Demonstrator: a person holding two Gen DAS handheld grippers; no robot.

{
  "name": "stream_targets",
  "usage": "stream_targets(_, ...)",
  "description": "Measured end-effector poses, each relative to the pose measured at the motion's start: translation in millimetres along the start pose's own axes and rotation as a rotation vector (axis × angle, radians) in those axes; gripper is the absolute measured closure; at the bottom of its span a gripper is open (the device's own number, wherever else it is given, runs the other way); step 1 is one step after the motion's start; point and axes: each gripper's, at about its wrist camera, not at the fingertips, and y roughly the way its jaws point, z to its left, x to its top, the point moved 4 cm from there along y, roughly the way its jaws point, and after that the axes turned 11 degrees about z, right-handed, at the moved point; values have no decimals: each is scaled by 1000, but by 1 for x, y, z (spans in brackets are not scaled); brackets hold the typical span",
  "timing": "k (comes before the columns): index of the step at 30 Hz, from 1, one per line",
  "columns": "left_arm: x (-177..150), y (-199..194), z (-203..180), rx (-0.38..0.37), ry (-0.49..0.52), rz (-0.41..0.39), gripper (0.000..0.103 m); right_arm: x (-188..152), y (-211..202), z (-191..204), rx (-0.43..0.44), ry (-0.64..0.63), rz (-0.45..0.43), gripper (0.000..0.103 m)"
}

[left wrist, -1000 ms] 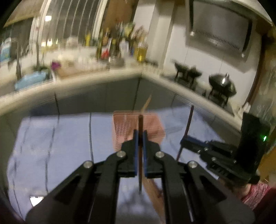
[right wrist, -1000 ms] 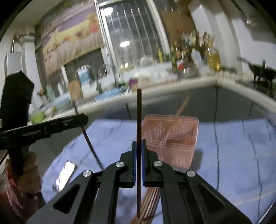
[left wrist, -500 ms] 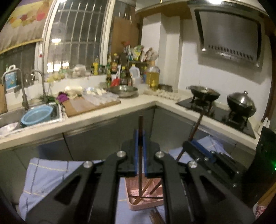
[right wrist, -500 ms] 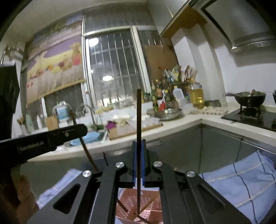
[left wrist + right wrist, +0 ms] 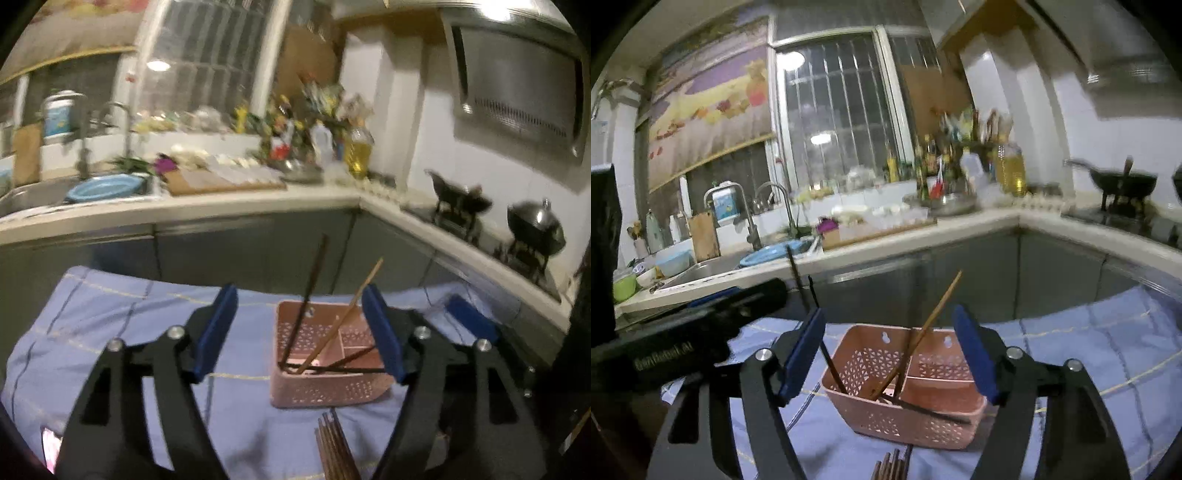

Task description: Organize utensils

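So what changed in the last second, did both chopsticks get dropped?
Yes. Both grippers' jaws have just opened: the left gripper and right gripper released their dark chopsticks into the pink basket. The light chopstick and the bundle on the cloth stayed.

The left gripper (image 5: 299, 332), whose jaws have just been opening, stands wide with nothing between its pads, just ahead of it the pink basket (image 5: 321, 387) holding leaning chopsticks (image 5: 308, 291), more chopsticks (image 5: 334, 446) lying beneath.
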Motion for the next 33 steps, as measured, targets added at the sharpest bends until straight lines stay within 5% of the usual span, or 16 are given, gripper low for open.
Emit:
stream_targets(4,-22,-42,16,3,-52,-57,30,-18,-57,9,-17,-14,-92,17)
stream_targets(7,-50,-54,28,18,-55,-27,30,-49,-78,15,-9,-32,-65,7)
stream_targets(9,-74,-53,34,31,-48,22,30,-69,-83,19,2,-42,-16,4)
stream_targets(13,-128,-31,42,56,-37,183,30,-126,-77,22,83,-14,223,4)
stream_targets(18,-183,-6,45,68,-38,334,30,-170,-63,9,68,98,409,4)
stream_targets(25,-219,15,47,87,-19,420,30,-185,-55,2,22,171,495,28)
stream_targets(33,-226,14,49,69,-28,415,30,-201,-45,-14,-30,230,546,46)
